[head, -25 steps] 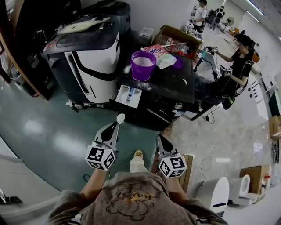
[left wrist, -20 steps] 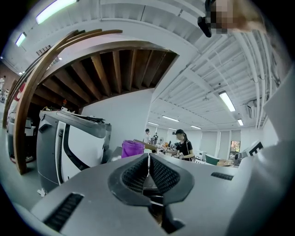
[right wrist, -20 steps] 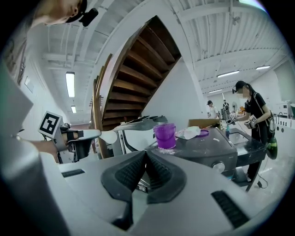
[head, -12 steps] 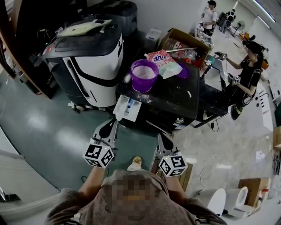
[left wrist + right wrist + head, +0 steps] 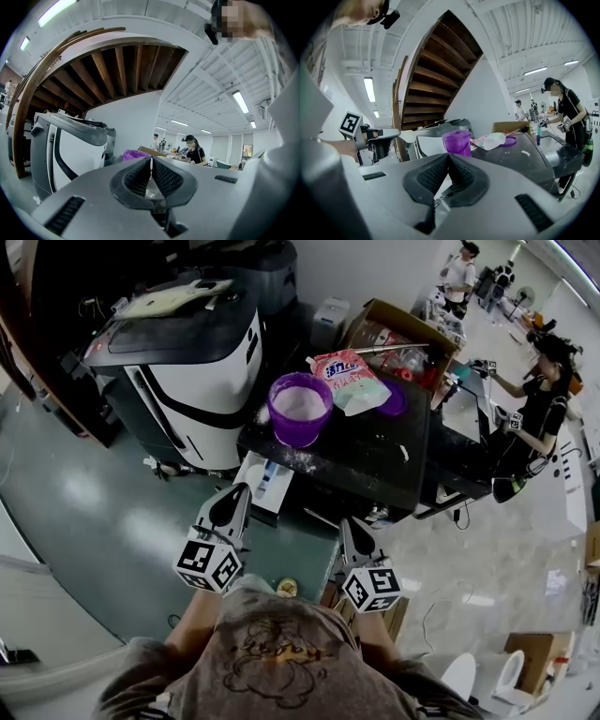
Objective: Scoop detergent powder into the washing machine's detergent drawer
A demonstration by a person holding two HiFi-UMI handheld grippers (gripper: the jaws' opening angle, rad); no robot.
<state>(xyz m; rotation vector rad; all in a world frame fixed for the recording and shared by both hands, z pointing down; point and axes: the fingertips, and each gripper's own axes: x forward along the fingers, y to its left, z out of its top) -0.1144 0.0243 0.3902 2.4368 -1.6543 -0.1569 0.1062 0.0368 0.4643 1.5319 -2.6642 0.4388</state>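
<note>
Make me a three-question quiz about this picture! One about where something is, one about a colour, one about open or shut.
1. Where is the bucket?
A. on a chair
B. on the black washing machine
C. in a sink
2. What colour is the bucket?
A. purple
B. yellow
C. green
3. How are the right gripper's jaws?
A. wide apart
B. together, empty
C. clamped on a cup
Answers: 1 B, it stands on the machine's dark top. 2 A, its wall is purple. 3 B, they meet with nothing between.
</note>
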